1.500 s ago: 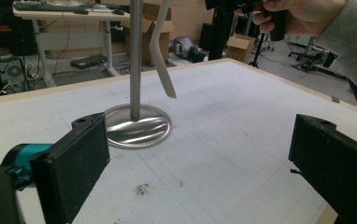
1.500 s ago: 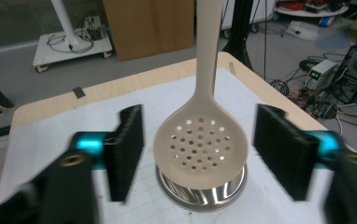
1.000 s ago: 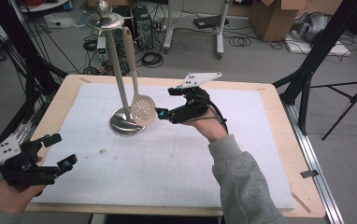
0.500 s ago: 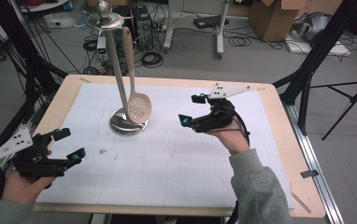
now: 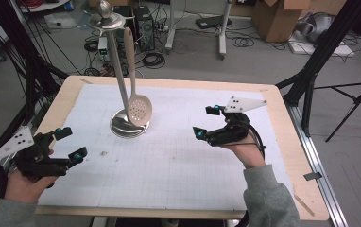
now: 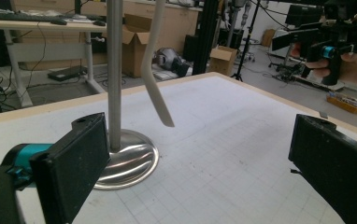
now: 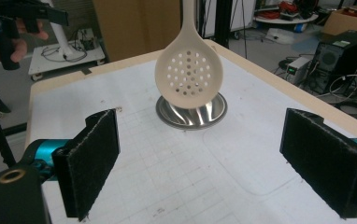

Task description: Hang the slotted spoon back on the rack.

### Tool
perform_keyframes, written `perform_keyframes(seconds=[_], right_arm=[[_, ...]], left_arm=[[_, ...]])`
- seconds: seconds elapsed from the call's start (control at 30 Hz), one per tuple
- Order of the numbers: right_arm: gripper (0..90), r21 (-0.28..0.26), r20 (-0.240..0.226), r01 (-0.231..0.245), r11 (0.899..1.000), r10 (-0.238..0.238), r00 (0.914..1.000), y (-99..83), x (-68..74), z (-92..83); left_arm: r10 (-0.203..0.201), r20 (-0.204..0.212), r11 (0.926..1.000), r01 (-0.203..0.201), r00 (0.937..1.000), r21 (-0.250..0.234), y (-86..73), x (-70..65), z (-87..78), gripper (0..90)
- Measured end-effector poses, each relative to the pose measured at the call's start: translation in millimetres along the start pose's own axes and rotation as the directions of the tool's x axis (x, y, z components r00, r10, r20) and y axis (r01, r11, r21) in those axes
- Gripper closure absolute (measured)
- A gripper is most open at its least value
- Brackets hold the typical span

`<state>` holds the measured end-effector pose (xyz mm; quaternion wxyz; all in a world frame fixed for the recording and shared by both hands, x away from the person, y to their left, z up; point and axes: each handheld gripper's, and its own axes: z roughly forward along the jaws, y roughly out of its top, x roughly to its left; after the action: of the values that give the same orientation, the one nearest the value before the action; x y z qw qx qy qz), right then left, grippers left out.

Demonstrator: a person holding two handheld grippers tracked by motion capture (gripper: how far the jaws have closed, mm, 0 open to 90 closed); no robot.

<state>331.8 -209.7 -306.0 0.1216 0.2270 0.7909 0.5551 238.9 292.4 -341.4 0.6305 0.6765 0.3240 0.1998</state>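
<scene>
A beige slotted spoon (image 5: 138, 108) hangs from the top of a metal stand (image 5: 122, 90), its perforated bowl just above the stand's round base, at the far left-centre of the worktop (image 5: 282, 156). The right hand-held gripper (image 5: 206, 122) is held above the right part of the worktop, well apart from the spoon, its jaws spread wide with nothing between them; in the right gripper view the spoon's bowl (image 7: 189, 73) hangs ahead between the two black pads. The left hand-held gripper (image 5: 71, 143) is at the near left edge, jaws likewise wide apart and empty, pointing toward the stand's pole (image 6: 114, 74) and the spoon's edge-on bowl (image 6: 160, 107).
</scene>
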Motion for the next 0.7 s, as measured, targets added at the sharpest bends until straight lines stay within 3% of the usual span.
perform_keyframes(seconds=[0.5, 0.7], right_arm=[[10.9, -0.081, 0.047, -0.097, 0.992, 0.101, 0.9938, -43.1, -10.7, -46.2], [10.9, -0.078, 0.078, -0.119, 0.99, 0.125, 0.989, -57.2, -14.3, -62.3]], left_arm=[[0.001, 0.014, 0.9999, -0.001, 0.9999, 0.012, -2.7, -2.2, 8.8, 5.6], [0.001, 0.02, 0.9999, -0.001, 0.9998, 0.01, -2.3, -1.7, 11.5, 5.6]])
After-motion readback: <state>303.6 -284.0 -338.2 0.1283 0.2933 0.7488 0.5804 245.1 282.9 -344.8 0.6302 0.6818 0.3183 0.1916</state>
